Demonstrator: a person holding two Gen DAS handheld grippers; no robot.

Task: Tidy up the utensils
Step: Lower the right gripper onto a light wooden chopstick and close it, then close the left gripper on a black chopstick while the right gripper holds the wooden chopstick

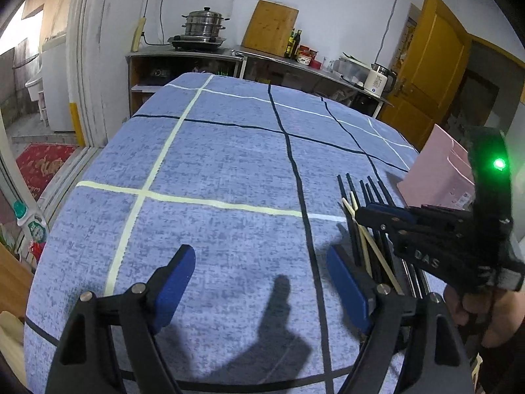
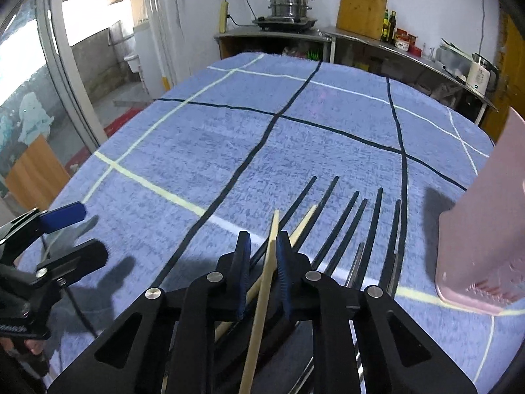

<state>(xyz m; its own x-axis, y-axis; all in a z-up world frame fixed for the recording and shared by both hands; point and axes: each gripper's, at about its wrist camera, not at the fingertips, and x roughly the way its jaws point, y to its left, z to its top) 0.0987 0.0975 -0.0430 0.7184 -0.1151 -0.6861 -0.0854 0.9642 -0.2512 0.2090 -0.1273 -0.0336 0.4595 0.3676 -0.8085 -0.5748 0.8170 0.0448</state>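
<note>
right tongs [image 2: 261, 256]: narrowed right down around one pale wooden chopstick [image 2: 262, 295]. The stick sits in the gap, hard against the right pad; I can't tell if the left pad is actually touching yet, so I'd call it closing in, not a firm pinch.

left tongs [image 1: 259, 282]: gaping wide, nothing between the pads, just hanging over bare cloth.

where the stuff is: a fan of black chopsticks [image 2: 354, 220] plus a second pale one lies on the blue checked table [image 2: 197, 138], directly under the right tongs. From the left wrist view the pile is off at about 3 o'clock, so the right hand is clearly the nearer one.

long axis: the chosen stick runs nearly 6 to 12 in the right wrist view, tip leaning a hair toward 1 o'clock, pretty much in line with the tongs. Black ones splay from 12 to 1 o'clock, tips pointing away.

pink holder [image 2: 475, 229]: standing at roughly 3 o'clock of the right tongs, near the pile.

my guess for next: finish the squeeze, lift the stick, swing toward 3 o'clock to the holder. Risk is the stick pivoting, since it's caught partway along.
</note>
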